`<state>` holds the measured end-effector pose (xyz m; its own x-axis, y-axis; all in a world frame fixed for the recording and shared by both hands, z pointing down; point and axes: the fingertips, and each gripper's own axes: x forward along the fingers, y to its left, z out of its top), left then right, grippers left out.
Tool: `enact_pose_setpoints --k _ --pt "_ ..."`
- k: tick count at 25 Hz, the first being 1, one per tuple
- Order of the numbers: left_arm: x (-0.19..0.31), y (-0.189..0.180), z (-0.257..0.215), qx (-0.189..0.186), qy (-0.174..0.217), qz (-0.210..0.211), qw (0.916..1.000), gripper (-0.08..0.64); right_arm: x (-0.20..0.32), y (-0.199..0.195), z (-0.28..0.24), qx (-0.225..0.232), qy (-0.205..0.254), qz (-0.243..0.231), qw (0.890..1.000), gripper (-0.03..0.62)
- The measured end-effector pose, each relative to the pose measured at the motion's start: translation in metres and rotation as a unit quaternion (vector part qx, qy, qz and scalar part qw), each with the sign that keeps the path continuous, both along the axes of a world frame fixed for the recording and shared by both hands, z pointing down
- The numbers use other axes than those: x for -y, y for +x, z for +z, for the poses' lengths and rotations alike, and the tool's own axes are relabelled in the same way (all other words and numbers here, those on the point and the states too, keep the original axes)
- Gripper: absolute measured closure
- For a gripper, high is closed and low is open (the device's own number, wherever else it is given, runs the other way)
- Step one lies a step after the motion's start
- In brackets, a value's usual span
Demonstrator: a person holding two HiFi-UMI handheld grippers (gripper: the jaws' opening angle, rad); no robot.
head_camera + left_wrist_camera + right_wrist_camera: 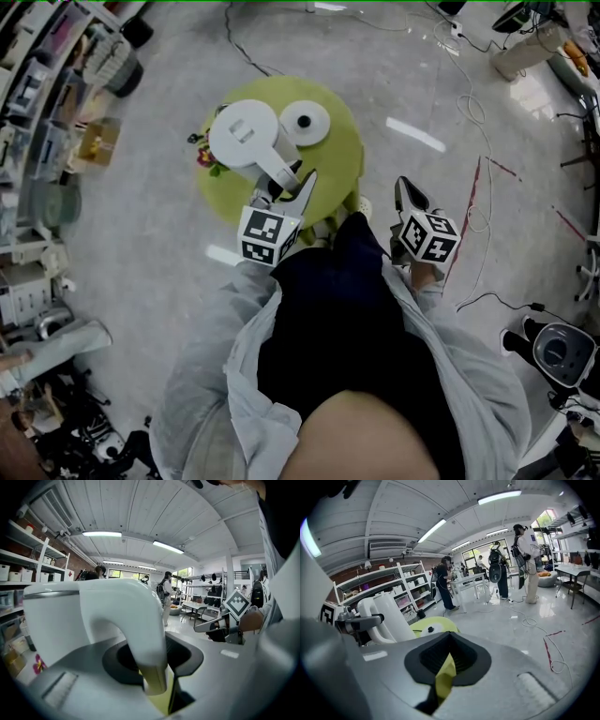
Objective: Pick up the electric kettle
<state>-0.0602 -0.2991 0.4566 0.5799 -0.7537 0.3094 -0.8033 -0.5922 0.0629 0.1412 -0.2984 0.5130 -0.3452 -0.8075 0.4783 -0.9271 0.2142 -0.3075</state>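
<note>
Shelves (37,84): crowded racks, well to the left of the green table (342,164).
Electric kettle (242,136): white, lid upward, over the left part of the green table; cannot tell whether resting on the top or raised off it.
Handle (140,620): white curved loop on the kettle's near side, pointing toward the table's near edge.
Left gripper (289,178): at the near edge of the green table, jaws clamped on the handle, one jaw on either side of it.
Kettle base (306,120): white disc with a dark centre, lying on the far right part of the green table, just beside the kettle and apart from it.
Right gripper (405,192): off the right edge of the green table, over the floor, jaws pressed together with nothing between them, tips pointing past the table's right side.
Cables (473,178): thin loops on the grey floor, to the right of the green table, beyond the right gripper.
People (525,564): standing figures with backpacks, far beyond the green table, near white desks.
</note>
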Motion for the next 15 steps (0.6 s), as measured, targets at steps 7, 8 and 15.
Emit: enact_pose_setpoints --k 7,8,15 --pt "-0.033 -0.021 0.002 -0.008 0.002 -0.013 0.9999 0.422 -0.021 -0.014 -0.004 -0.025 0.018 -0.002 1.0 0.591" --pt "-0.037 -0.024 0.003 -0.008 0.003 -0.015 0.9999 0.422 -0.024 -0.018 -0.005 -0.027 0.022 -0.004 0.999 0.591" --pt "-0.051 -0.042 0.003 -0.01 0.004 -0.038 0.9992 0.42 -0.031 -0.03 -0.019 -0.028 0.052 -0.013 0.998 0.591"
